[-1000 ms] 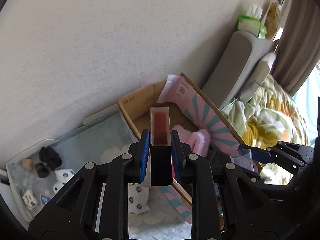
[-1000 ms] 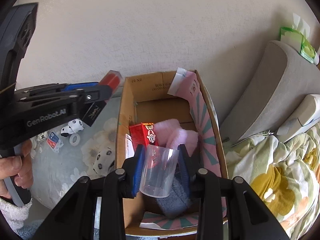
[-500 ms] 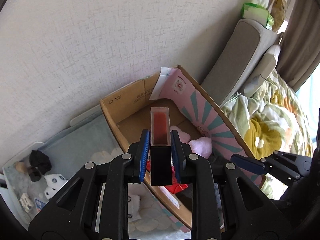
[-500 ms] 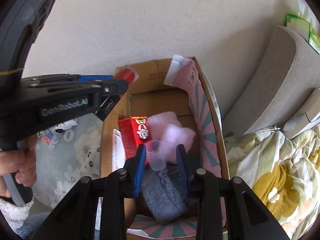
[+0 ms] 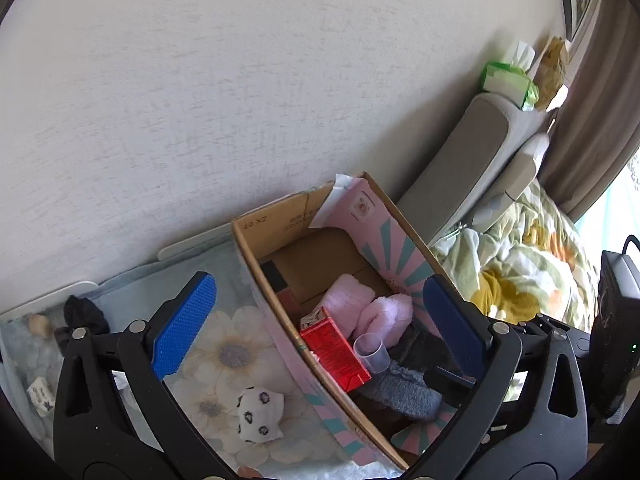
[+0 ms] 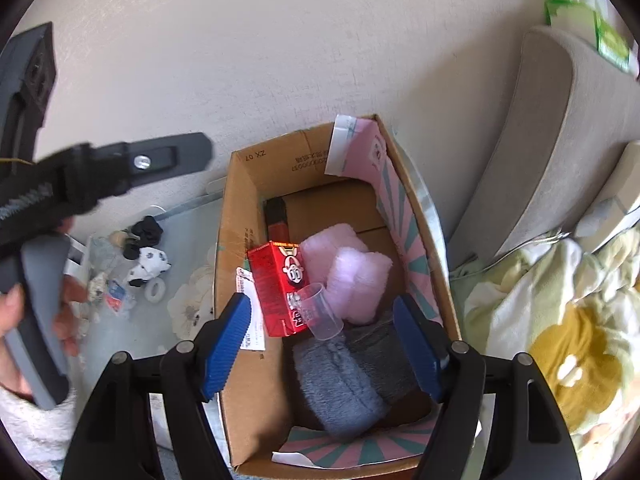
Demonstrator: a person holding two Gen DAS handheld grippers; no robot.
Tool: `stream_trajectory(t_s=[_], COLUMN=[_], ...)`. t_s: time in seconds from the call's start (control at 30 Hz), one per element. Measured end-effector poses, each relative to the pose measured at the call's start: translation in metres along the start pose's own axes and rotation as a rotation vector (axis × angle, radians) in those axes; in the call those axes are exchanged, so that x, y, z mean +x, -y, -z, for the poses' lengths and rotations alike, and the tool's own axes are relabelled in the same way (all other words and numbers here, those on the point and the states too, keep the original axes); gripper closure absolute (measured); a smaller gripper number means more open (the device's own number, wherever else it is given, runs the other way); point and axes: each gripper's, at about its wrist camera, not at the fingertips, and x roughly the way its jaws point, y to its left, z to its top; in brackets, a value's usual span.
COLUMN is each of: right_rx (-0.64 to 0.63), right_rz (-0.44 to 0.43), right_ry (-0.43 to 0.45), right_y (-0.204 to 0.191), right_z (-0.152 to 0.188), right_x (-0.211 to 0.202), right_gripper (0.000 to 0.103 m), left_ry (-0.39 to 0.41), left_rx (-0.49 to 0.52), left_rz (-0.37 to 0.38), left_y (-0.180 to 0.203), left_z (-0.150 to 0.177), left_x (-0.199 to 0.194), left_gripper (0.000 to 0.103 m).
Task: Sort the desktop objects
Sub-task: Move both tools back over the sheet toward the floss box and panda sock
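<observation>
A cardboard box (image 6: 236,200) (image 5: 256,236) stands against the wall. Inside lie a red carton (image 6: 282,288) (image 5: 334,354), a clear plastic cup (image 6: 322,312) (image 5: 372,352) on its side, pink fluffy items (image 6: 352,276) (image 5: 372,308), grey fluffy items (image 6: 344,384) (image 5: 404,392) and a black-and-red box (image 6: 276,218) (image 5: 280,284) along the left wall. My left gripper (image 5: 320,328) is open and empty above the box. My right gripper (image 6: 320,348) is open and empty above the box. The left gripper's body (image 6: 100,172) shows in the right wrist view.
A floral mat (image 5: 224,344) left of the box holds a spotted white toy (image 5: 260,410), a black cloth (image 5: 84,314), a tape roll (image 6: 155,290) and small items. A grey cushion (image 6: 560,128), a tissue pack (image 5: 508,80) and a floral quilt (image 6: 560,320) lie to the right.
My left gripper opened and the black-and-red box now lies in the cardboard box. My right gripper opened wide, and the clear cup lies on the items inside.
</observation>
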Motion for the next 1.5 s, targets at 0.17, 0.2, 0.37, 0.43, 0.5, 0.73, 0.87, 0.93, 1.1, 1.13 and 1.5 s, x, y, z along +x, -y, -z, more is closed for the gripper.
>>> stream_trajectory(t_s=[0.17,0.2,0.37,0.43,0.5,0.73,0.87,0.93,1.1,1.13,1.5], right_rx=[-0.024,-0.026,-0.048,-0.068,-0.1,-0.344,-0.371,-0.364,-0.249,-0.24,-0.102], right_rz=[-0.032,-0.036,-0.011,-0.003,0.005,0.002,-0.089,-0.118,-0.167,-0.162,0.033], right_ry=[0.006,0.009,0.032,0.067,0.116,0.282,0.249,0.201,0.143,0.131,0.06], right_y=[-0.015,-0.018,-0.035,-0.044,-0.055,-0.125,-0.156,-0.169,-0.184,-0.186,-0.184], right_z=[-0.003,-0.004,-0.008,-0.009,-0.01,-0.005,0.002,0.009,0.044,0.048,0.109], right_x=[-0.002,-0.002,-0.007,-0.013,-0.022,-0.051,-0.041,-0.029,0.001,0.006,0.069], right_gripper=[0.033,0.033,0.033,0.033,0.033,0.026,0.025,0.026,0.025,0.025,0.026], left_ry=[0.048,0.059,0.106,0.134,0.164,0.248,0.243,0.226,0.155,0.142,0.134], left_rx=[0.001,-0.002,-0.052,-0.069,-0.081,-0.166,-0.231,-0.266,-0.329,-0.345,-0.262], left_rz=[-0.045,-0.059,-0.103,-0.129,-0.183,-0.4,-0.418,-0.419,-0.418,-0.409,-0.468], left_y=[-0.017,-0.022,-0.052,-0.064,-0.077,-0.127,-0.155,-0.169,-0.19,-0.194,-0.211], left_z=[0.005,0.006,0.013,0.016,0.021,0.051,0.077,0.094,0.135,0.145,0.203], left_x=[-0.031,-0.038,-0.075,-0.092,-0.112,-0.179,-0.195,-0.196,-0.175,-0.167,-0.09], left_gripper=[0.0,0.0,0.0,0.0,0.0,0.0,0.0,0.0,0.0,0.0,0.0])
